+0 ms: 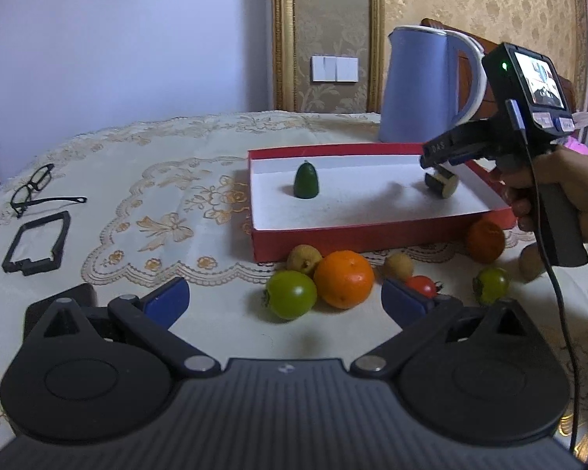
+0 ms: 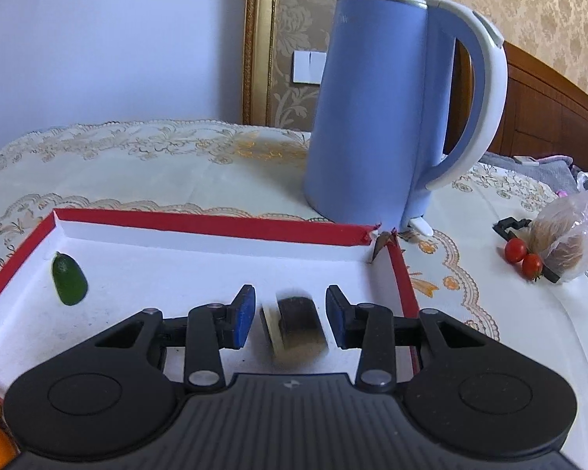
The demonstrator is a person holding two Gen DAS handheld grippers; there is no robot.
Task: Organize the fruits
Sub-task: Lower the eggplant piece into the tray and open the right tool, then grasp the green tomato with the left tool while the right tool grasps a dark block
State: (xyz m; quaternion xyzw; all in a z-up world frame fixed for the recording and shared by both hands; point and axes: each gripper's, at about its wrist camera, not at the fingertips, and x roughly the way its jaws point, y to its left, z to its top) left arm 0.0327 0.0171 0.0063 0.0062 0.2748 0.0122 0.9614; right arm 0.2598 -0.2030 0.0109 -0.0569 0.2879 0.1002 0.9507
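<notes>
Your right claw (image 2: 290, 302) sits low in the middle of its own view, jaws spread. A blurred dark brown chunk with a pale cut face (image 2: 294, 323) is between the blue pads (image 2: 242, 315), with a gap on each side, so nothing is pinched. The chunk is inside the shallow red cardboard box with a white floor (image 2: 215, 221), close to the box's right wall, whose far right corner is torn. A small dark green pointed fruit (image 2: 69, 280) stands at the left, and the white floor between the two is open. The tall blue electric kettle (image 2: 364, 117) stands just behind the box's far rim. Your left claw (image 1: 284, 293) is spread wide with nothing in it, low in its view above the lace tablecloth (image 1: 156, 180). Just ahead of it, a round orange (image 1: 343, 279) and a round green fruit (image 1: 292, 293) touch each other near the box's near wall. Cloth to the left is open as far as the black-rimmed glasses (image 1: 31, 188).
</notes>
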